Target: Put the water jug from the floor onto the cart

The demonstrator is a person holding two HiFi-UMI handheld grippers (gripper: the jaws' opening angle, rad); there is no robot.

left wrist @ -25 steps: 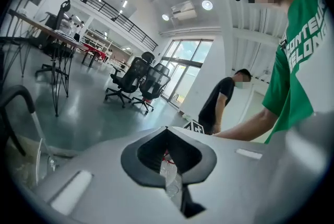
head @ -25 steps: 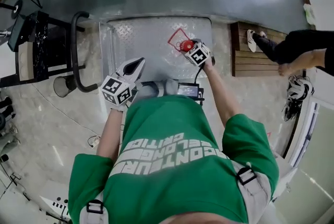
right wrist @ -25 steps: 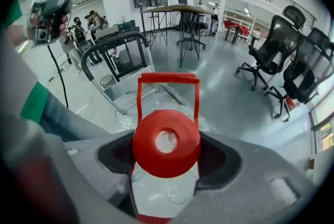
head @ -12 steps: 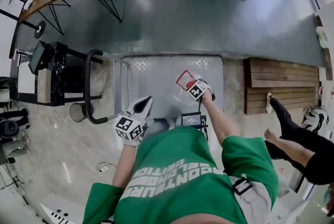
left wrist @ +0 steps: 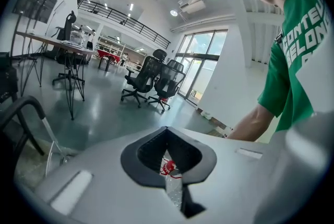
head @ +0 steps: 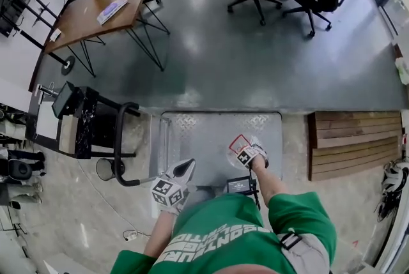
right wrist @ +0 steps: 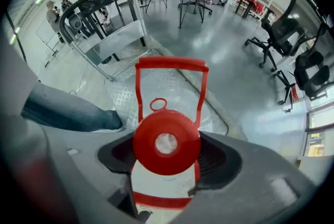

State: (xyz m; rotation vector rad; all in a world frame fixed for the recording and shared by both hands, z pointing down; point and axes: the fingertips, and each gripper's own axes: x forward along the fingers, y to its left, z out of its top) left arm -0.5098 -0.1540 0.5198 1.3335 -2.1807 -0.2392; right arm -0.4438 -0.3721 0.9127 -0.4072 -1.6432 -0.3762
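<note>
Right hand-held gripper [head: 245, 151] is clamping the water jug [head: 238, 142] at the neck. The right gripper view is showing the dark pads pressing in on either side, just under the red cap [right wrist: 166, 142]. The red carry handle [right wrist: 171, 63] is standing upright beyond the cap.

- **Jug position:** it is sitting low and right of centre in the head view, over the lower right part of the cart [head: 204, 132] deck. I cannot tell whether its base is resting on the diamond plate or hanging just above it.
- **Handling, my judgement:** clear smooth plastic body, likely slippery on the sides and heavy if filled, though the fill level is not readable. The stiff neck and cap collar are looking like the surest hold, and the thin handle would probably swing.
- **Right arm:** the bare forearm [head: 268, 180] is reaching forward and down from the shoulder, nearly straight.
- **Left arm:** it is bending at the elbow. The left hand-held gripper [head: 186, 166] is hanging at lower centre with its jaws together on nothing, pointing up and right toward the deck, well apart from the jug.
- **Cart handle:** the push bar [head: 120, 145] is standing at the deck's left edge.
</note>
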